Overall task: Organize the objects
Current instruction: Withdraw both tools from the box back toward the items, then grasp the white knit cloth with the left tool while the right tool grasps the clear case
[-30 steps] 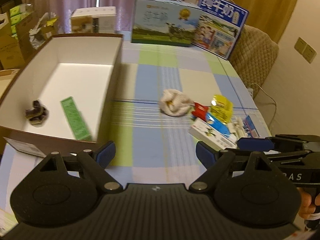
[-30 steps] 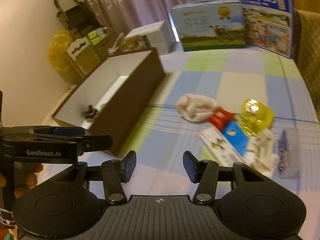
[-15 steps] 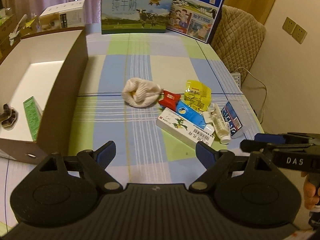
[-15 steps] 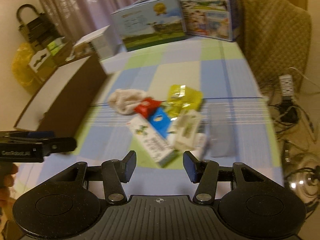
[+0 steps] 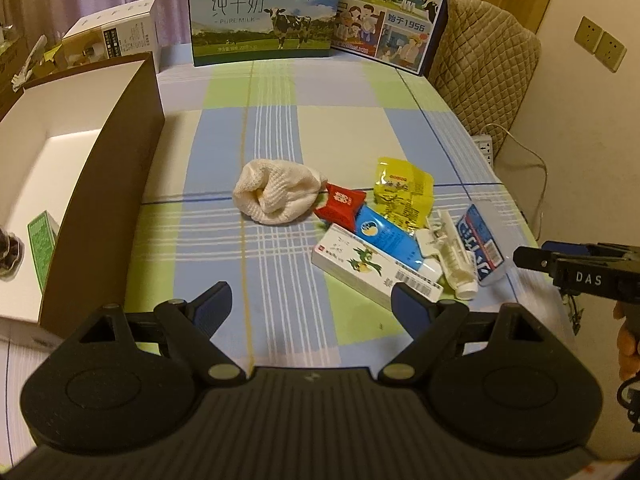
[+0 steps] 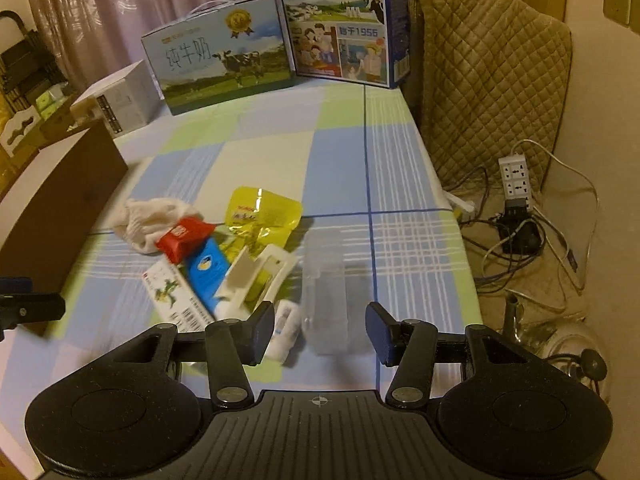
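A pile lies on the checked tablecloth: a cream knitted cloth (image 5: 276,192), a red packet (image 5: 340,202), a yellow pouch (image 5: 404,192), a blue tube (image 5: 384,236), a white carton with a green print (image 5: 368,270), a white plastic piece (image 5: 452,256) and a blue-and-white clear packet (image 5: 480,244). My left gripper (image 5: 310,302) is open and empty, just short of the white carton. My right gripper (image 6: 320,332) is open above the clear packet (image 6: 328,292), not touching it. It shows from the side in the left wrist view (image 5: 532,254). The brown box (image 5: 100,184) holds a green carton (image 5: 40,240).
Two milk cartons (image 5: 264,12) and a white box (image 5: 120,32) stand at the back. A quilted chair back (image 6: 488,80) is past the table's right edge. A power strip (image 6: 516,176) and cables lie on the floor there. A dark object (image 5: 8,252) sits in the box.
Both views have swung right, away from the brown box and toward the pile. The right gripper has come down over the items at the right edge. Neither jaw width has changed.
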`<state>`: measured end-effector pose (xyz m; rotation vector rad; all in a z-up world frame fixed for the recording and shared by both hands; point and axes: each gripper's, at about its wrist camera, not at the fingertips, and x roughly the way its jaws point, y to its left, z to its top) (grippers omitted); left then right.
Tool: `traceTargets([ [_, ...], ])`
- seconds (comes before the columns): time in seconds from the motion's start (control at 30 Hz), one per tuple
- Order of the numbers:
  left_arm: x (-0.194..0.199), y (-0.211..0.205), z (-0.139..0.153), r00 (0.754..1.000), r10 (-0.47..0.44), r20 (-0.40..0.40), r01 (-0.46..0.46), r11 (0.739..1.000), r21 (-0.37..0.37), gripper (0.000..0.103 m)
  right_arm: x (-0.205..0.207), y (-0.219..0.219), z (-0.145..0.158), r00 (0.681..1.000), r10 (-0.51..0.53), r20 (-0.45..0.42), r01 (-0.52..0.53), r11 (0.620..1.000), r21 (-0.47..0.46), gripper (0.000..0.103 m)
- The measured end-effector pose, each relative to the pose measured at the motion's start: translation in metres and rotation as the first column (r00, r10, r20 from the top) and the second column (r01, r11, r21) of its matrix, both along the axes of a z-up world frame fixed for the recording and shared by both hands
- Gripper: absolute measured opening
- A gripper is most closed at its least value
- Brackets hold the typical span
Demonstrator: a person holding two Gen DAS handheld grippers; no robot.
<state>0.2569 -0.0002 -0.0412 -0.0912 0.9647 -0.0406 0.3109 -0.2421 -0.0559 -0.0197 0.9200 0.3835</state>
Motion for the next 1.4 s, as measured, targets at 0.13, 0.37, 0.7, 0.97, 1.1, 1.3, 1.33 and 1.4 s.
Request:
traceTargets([
  [0.13, 0.012, 0.002, -0.004, 1.0, 0.004, -0.003, -0.004, 1.0, 0.011, 0.084, 0.011, 0.006, -0.007, 1.0, 0.011, -0.005, -0.011, 1.0, -0.008, 0.049],
  [0.37, 0.031, 0.004, -0.011, 1.0, -0.004, -0.008, 0.004, 1.0, 0.025, 0.084, 0.027, 0.017, -0.02, 0.999, 0.022, -0.025, -0.023, 0.999, -0.033, 0.048],
  [0.7, 0.061, 0.01, -0.025, 1.0, -0.007, -0.024, 0.008, 0.998, 0.058, 0.084, 0.043, 0.024, -0.038, 0.998, 0.034, -0.056, -0.038, 0.997, -0.072, 0.028],
  [0.97, 0.086, 0.015, -0.033, 0.999, -0.019, -0.031, 0.021, 0.996, 0.082, 0.084, 0.054, 0.013, -0.034, 0.999, -0.013, -0.044, 0.01, 0.997, -0.074, 0.027],
  [1.1, 0.104, 0.02, -0.042, 0.998, -0.034, -0.047, 0.039, 0.994, 0.105, 0.08, 0.06, 0.004, -0.031, 0.998, -0.048, -0.043, 0.045, 0.997, -0.067, 0.027],
  [1.3, 0.134, 0.023, -0.06, 0.995, -0.066, -0.078, 0.076, 0.987, 0.14, 0.077, 0.066, -0.006, -0.026, 0.995, -0.09, -0.041, 0.087, 0.994, -0.058, 0.027],
  [1.33, 0.139, 0.022, -0.063, 0.994, -0.074, -0.084, 0.085, 0.987, 0.139, 0.077, 0.067, -0.007, -0.026, 0.995, -0.095, -0.043, 0.092, 0.994, -0.057, 0.027],
  [1.4, 0.146, 0.021, -0.069, 0.991, -0.091, -0.096, 0.103, 0.985, 0.135, 0.077, 0.068, -0.01, -0.027, 0.993, -0.108, -0.045, 0.105, 0.993, -0.058, 0.027],
])
